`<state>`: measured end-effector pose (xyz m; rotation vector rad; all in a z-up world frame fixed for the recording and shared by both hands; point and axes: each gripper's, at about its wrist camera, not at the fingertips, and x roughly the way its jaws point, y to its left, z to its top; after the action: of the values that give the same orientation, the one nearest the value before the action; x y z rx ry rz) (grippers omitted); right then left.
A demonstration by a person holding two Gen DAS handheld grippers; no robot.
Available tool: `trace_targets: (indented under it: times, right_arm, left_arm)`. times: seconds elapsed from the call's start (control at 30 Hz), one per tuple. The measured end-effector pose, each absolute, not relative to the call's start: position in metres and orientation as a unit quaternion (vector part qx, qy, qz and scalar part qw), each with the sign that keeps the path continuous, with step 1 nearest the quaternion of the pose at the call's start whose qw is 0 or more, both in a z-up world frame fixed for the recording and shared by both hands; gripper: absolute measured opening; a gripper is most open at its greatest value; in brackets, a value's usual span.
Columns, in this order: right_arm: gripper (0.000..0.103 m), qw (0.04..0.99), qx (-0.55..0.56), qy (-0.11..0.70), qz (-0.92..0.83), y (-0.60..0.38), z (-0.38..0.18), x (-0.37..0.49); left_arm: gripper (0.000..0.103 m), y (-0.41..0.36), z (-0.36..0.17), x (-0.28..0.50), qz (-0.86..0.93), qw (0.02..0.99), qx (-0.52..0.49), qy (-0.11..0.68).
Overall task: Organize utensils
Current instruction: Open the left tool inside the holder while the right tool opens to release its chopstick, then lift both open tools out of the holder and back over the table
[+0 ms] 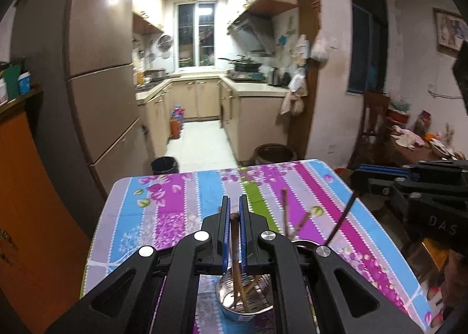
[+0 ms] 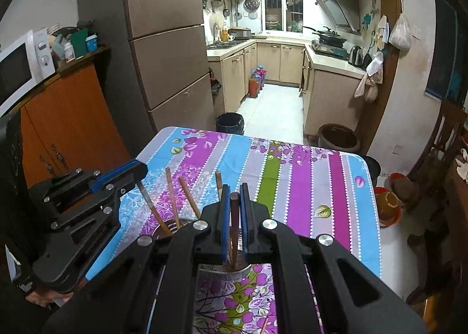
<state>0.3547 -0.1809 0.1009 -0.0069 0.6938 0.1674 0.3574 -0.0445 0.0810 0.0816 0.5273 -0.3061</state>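
Table under a striped floral cloth (image 2: 307, 188), kitchen beyond. Metal utensil cup (image 1: 234, 302) stands at the near edge, several brown chopsticks (image 2: 172, 196) leaning in it. My left gripper (image 1: 234, 208) is clamped on one brown chopstick (image 1: 235, 234), its lower end down inside the cup. My right gripper (image 2: 234, 196) pinches a darker stick (image 2: 234, 217) above the cup too.
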Motion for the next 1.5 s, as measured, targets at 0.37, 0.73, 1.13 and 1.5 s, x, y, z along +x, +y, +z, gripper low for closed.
trace_targets:
  times: [0.37, 0.73, 1.13, 1.5]
  right_arm:
    - [0.006, 0.945, 0.011, 0.319, 0.066, -0.192, 0.107, 0.361]
    - [0.006, 0.944, 0.009, 0.321, 0.073, -0.190, 0.102, 0.348]
    - [0.006, 0.936, 0.003, 0.340, 0.091, -0.183, 0.076, 0.325]
    - [0.018, 0.925, 0.000, 0.360, 0.121, -0.172, 0.035, 0.290]
  left_arm:
    - [0.041, -0.041, 0.086, 0.359, -0.105, 0.965, 0.055, 0.235]
    - [0.041, -0.041, 0.088, 0.339, -0.086, 0.970, 0.070, 0.215]
    - [0.043, -0.035, 0.077, 0.308, -0.083, 0.971, 0.080, 0.211]
    - [0.048, -0.035, 0.028, 0.259, -0.110, 0.963, 0.096, 0.228]
